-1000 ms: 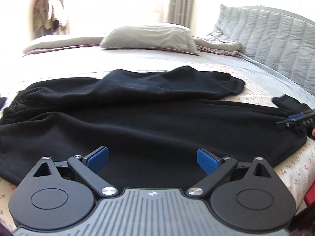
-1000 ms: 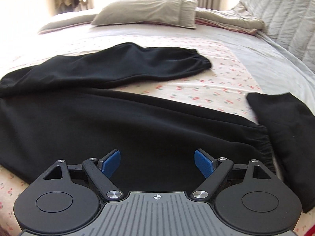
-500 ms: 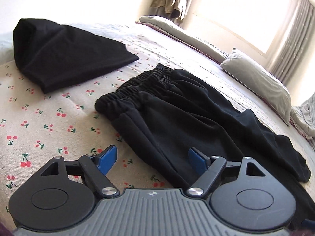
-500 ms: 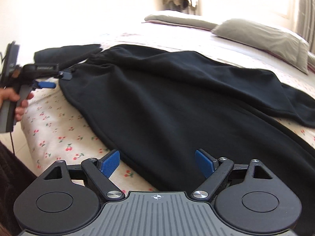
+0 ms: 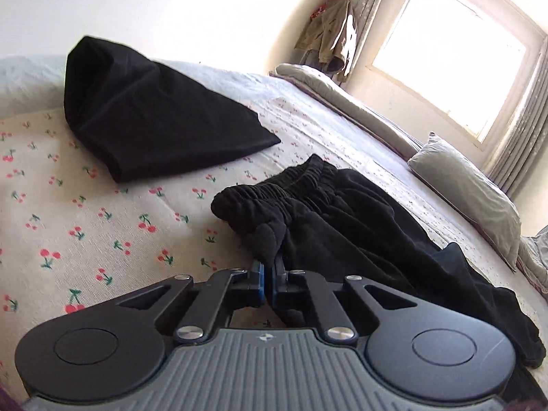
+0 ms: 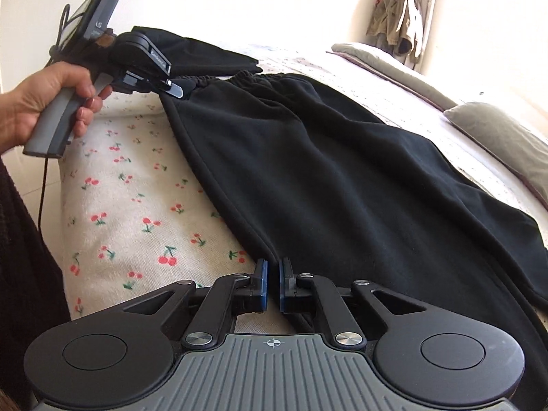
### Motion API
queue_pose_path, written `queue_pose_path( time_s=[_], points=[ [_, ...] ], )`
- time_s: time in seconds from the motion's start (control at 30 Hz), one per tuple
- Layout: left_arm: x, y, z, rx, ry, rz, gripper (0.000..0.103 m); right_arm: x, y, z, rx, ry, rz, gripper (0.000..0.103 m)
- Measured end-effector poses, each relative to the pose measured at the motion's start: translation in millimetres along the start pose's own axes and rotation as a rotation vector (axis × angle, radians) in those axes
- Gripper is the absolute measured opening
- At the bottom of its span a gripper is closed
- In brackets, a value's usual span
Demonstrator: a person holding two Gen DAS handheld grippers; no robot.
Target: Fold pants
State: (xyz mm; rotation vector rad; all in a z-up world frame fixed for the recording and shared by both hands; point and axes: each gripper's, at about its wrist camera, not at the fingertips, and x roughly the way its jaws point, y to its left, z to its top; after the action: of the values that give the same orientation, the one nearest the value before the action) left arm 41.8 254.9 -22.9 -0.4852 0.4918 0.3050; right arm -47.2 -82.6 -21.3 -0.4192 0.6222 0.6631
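Observation:
Black pants (image 6: 325, 171) lie spread on the cherry-print bed sheet (image 6: 137, 205), waistband at the far left, legs running right. My left gripper (image 5: 269, 274) is shut on the near corner of the elastic waistband (image 5: 260, 202); it also shows in the right wrist view (image 6: 171, 89), held by a hand. My right gripper (image 6: 272, 274) is shut on the near side seam of the pants, further along the leg, at the bed's front edge.
A folded black garment (image 5: 147, 116) lies on the sheet beyond the waistband. Grey pillows (image 5: 469, 185) and a folded duvet lie at the far side under the window. Clothes hang in the corner (image 5: 332, 30). The bed edge drops off at the left (image 6: 51, 205).
Both grippers were open above the pants; now both have closed on the fabric, the left on the waistband corner and the right on the near side edge.

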Motion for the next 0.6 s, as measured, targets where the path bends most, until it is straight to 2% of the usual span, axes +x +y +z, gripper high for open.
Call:
queue_pose_path(
  time_s=[0.1, 0.2, 0.23, 0.3, 0.37, 0.43, 0.5, 0.57, 0.6],
  points=[
    [-2, 6, 1, 0.014, 0.035, 0.019, 0.004, -7, 2, 1, -0.021, 0.020, 0.020, 0.006],
    [18, 12, -12, 0.036, 0.142, 0.071, 0.007, 8, 3, -4, -0.014, 0.094, 0.041, 0.007],
    [18, 11, -14, 0.060, 0.130, 0.077, 0.008, 12, 4, -6, -0.010, 0.094, 0.039, 0.009],
    [10, 2, -13, 0.116, 0.106, 0.106, 0.020, 9, 1, -3, 0.018, 0.095, 0.049, 0.013],
    [1, -2, -11, 0.140, 0.072, 0.149, 0.052, 1, -12, 1, 0.094, 0.089, 0.098, 0.020],
    [-7, -6, -8, 0.143, 0.053, 0.145, 0.065, -8, -27, 3, 0.166, 0.071, 0.121, 0.034],
    [-15, -13, -4, 0.150, 0.033, 0.121, 0.074, -16, -45, 5, 0.232, 0.056, 0.094, 0.044],
    [-16, -24, 1, 0.162, 0.045, 0.094, 0.087, -23, -66, 8, 0.304, 0.048, 0.052, 0.052],
    [-16, -32, 2, 0.173, 0.056, 0.074, 0.089, -26, -77, 8, 0.338, 0.045, 0.027, 0.057]
  ],
)
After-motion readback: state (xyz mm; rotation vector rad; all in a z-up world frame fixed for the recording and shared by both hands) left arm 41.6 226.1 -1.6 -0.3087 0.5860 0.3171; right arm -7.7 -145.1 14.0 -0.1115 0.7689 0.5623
